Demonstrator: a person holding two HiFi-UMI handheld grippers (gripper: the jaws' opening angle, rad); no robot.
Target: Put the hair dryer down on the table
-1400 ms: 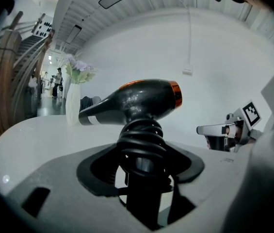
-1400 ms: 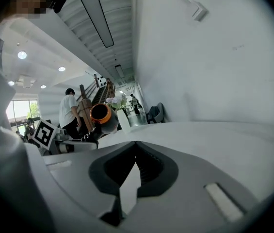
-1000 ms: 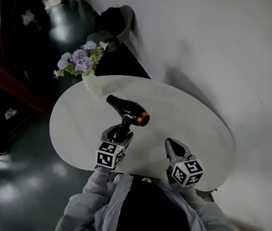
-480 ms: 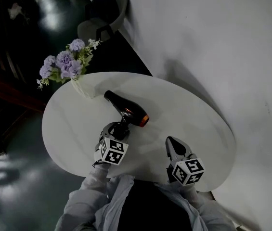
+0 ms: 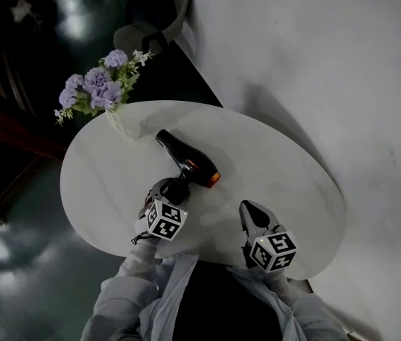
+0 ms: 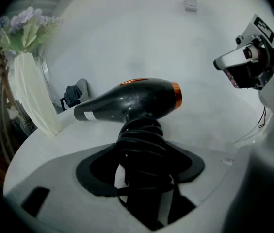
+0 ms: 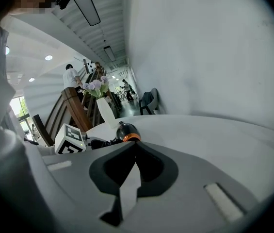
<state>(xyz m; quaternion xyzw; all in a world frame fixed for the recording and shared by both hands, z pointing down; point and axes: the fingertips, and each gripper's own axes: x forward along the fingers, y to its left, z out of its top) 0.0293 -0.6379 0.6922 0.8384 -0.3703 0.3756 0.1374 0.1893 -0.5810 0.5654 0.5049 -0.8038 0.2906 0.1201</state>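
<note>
A black hair dryer with an orange ring at its nozzle lies level, low over the white oval table. Whether it touches the top I cannot tell. Its cord-wrapped handle sits between the jaws of my left gripper, which is shut on it. In the left gripper view the dryer body points left to right across the jaws. My right gripper rests near the table's front edge, shut and empty, its tips meeting. It sees the hair dryer to its left.
A white vase of purple flowers stands at the table's far left edge, close behind the dryer's rear end. A grey chair sits by the wall beyond. The white wall runs along the table's right side. Dark floor lies to the left.
My left gripper and the hair dryer have shifted slightly left and back toward me. The right gripper has hardly moved.
</note>
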